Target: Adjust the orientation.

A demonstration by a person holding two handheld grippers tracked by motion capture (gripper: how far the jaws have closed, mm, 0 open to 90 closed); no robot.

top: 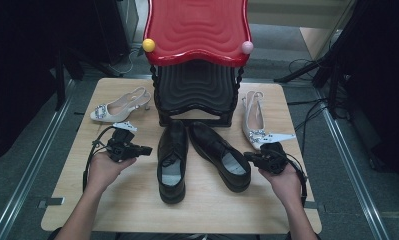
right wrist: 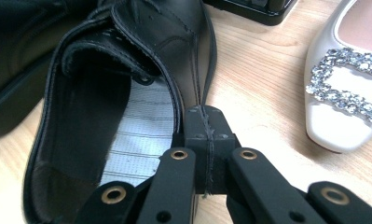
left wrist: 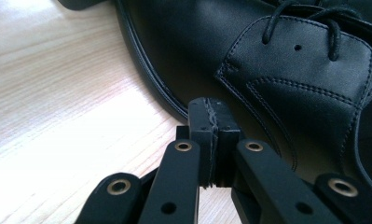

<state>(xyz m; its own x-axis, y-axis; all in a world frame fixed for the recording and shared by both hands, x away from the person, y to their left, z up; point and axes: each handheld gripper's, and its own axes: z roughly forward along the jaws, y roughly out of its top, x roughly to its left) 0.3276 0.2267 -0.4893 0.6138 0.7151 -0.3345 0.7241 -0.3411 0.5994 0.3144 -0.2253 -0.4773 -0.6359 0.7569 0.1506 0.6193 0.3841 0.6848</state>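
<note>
Black shoes [top: 202,160] sit paired mid-counter [top: 132,205]; left tongs [top: 146,149] at nine o'clock and right tongs [top: 249,158] at three are pressed together, empty, probably poised to nudge them.

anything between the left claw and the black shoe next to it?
Nothing visible. The left claw is shut, with nothing in it, pointing at the side of the left black shoe, with bare table between them.

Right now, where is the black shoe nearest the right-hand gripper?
In the high view the right black shoe lies on the table, angled, between the other black shoe and the right gripper, below the white heeled shoe.
</note>
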